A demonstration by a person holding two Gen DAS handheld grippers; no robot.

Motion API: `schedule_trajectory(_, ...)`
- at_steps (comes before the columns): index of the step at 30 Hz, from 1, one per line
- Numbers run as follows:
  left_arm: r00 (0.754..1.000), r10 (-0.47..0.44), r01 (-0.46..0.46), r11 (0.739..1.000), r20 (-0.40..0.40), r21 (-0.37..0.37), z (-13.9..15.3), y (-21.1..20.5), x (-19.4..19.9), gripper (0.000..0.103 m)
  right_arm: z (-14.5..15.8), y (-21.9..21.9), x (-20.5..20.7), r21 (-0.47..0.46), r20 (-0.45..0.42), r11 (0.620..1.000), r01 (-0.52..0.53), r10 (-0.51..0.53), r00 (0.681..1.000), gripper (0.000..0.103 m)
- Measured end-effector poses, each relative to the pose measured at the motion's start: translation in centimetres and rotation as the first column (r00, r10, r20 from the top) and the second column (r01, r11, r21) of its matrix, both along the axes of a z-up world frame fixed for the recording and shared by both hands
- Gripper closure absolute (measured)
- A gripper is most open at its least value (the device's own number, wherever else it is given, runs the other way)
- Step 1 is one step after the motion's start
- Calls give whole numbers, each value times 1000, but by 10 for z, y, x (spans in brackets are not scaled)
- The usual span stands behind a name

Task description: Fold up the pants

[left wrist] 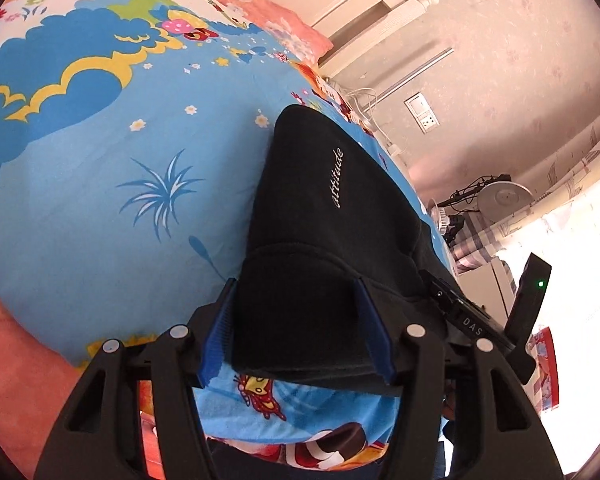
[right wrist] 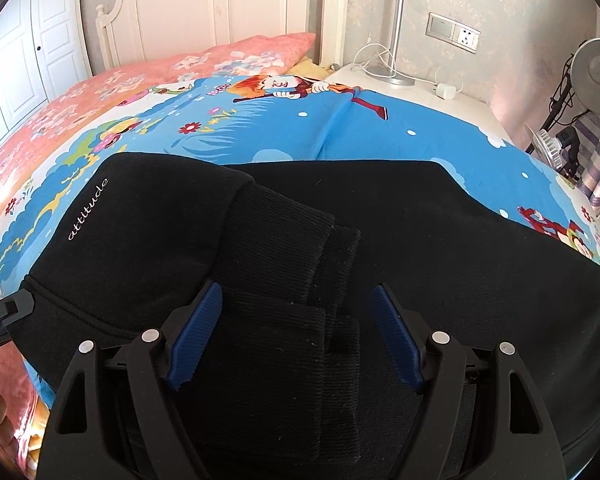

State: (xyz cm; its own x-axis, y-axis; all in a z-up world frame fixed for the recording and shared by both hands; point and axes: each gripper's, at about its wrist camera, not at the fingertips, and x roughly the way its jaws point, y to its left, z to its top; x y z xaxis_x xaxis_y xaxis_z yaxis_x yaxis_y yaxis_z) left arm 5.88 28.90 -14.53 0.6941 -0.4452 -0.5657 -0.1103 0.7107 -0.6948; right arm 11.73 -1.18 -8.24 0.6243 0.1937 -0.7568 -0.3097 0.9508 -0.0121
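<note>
Bedsheet [right wrist: 380, 152], blue with cartoon prints, covers the bed ahead of both sets of jaws. Black pants [right wrist: 440, 240] lie folded on it, stretching forward from the jaws, white "attitude" lettering up. Ribbed cuffs [right wrist: 300, 248] rest between and just ahead of the right gripper [right wrist: 296, 336], whose jaws stand apart, gripping nothing. The left gripper [left wrist: 296, 332] has its jaws spread either side of the pants' near edge, not clamped.
</note>
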Motion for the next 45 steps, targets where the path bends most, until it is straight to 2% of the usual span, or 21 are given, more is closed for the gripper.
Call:
schedule_trajectory(1, 1000, -5, 5, 1000, -4, 2, 0, 0, 0, 45, 0, 0, 0, -1, 2, 1000, -1, 1, 1000, 31)
schedule_trajectory(4, 1000, 3, -3, 1000, -15, -4, 2, 1, -1, 55, -1, -1, 0, 0, 3, 1000, -3, 3, 1000, 31)
schedule_trajectory(6, 1000, 6, -6, 998, 7, -56, 6, 6, -5, 59, -1, -1, 1, -3, 5, 1000, -1, 1, 1000, 29)
schedule_trajectory(8, 1000, 12, -9, 995, 28, -102, 9, 9, -7, 59, -1, -1, 1, -3, 6, 1000, 0, 0, 1000, 28)
schedule_trajectory(11, 1000, 5, -6, 994, -3, -109, 5, 5, -3, 47, -1, -1, 1, -3, 3, 1000, 2, -2, 1000, 28)
schedule_trajectory(15, 999, -22, 18, 995, -35, -96, -1, -2, 1, 46, -2, -1, 1, -7, 7, 1000, 1, -1, 1000, 28)
schedule_trajectory(16, 999, -20, 16, 995, -38, -103, -3, -2, 1, 47, -2, -1, 1, -9, 7, 1000, 2, -2, 1000, 28)
schedule_trajectory(18, 999, -11, 7, 994, -33, -106, -2, 1, -1, 63, -2, -1, 1, -11, 8, 1000, 0, 0, 1000, 27)
schedule_trajectory(19, 1000, -15, 12, 994, -19, -105, 2, 1, -1, 65, -2, -1, 1, -14, 8, 1000, 1, -1, 1000, 25)
schedule_trajectory(22, 1000, -16, 16, 999, 4, -34, 21, -8, -2, 68, 8, -3, 6, -23, -37, 1000, -2, 1, 999, 20)
schedule_trajectory(23, 1000, -17, 17, 1000, 19, -6, 29, -11, -2, 69, 19, -3, 9, -11, -49, 1000, -8, 7, 999, 20)
schedule_trajectory(25, 999, -16, 15, 999, 37, 42, 43, -18, -3, 70, 46, 0, 13, 23, -33, 999, -34, 34, 999, 11)
schedule_trajectory(27, 999, -11, 5, 994, 48, 113, 57, -29, -4, 70, 80, 14, 23, 60, -36, 994, -94, 97, 995, 7)
schedule_trajectory(30, 998, -10, -4, 977, 67, 213, 77, -47, -6, 70, 109, 63, 40, 15, -159, 970, -243, 242, 957, 7)
schedule_trajectory(32, 997, -14, -9, 960, 81, 281, 91, -63, -6, 70, 119, 96, 50, 37, -249, 939, -341, 339, 907, 7)
schedule_trajectory(36, 995, -39, -5, 904, 93, 427, 117, -95, -5, 71, 123, 153, 69, -6, -387, 908, -419, 384, 838, 7)
schedule_trajectory(38, 994, -59, 6, 873, 94, 488, 130, -112, -2, 71, 121, 163, 73, -16, -424, 901, -434, 387, 819, 7)
schedule_trajectory(41, 988, -109, 26, 818, 111, 574, 149, -137, -2, 71, 122, 159, 83, -20, -442, 903, -430, 378, 814, 7)
schedule_trajectory(43, 977, -165, 42, 765, 133, 643, 167, -161, -3, 72, 124, 143, 86, 6, -441, 906, -423, 382, 812, 18)
schedule_trajectory(44, 968, -203, 52, 733, 146, 678, 177, -174, -2, 72, 126, 129, 85, 20, -445, 901, -434, 397, 803, 36)
schedule_trajectory(45, 956, -246, 63, 701, 158, 710, 186, -189, -2, 72, 131, 115, 86, 46, -436, 899, -436, 411, 801, 42)
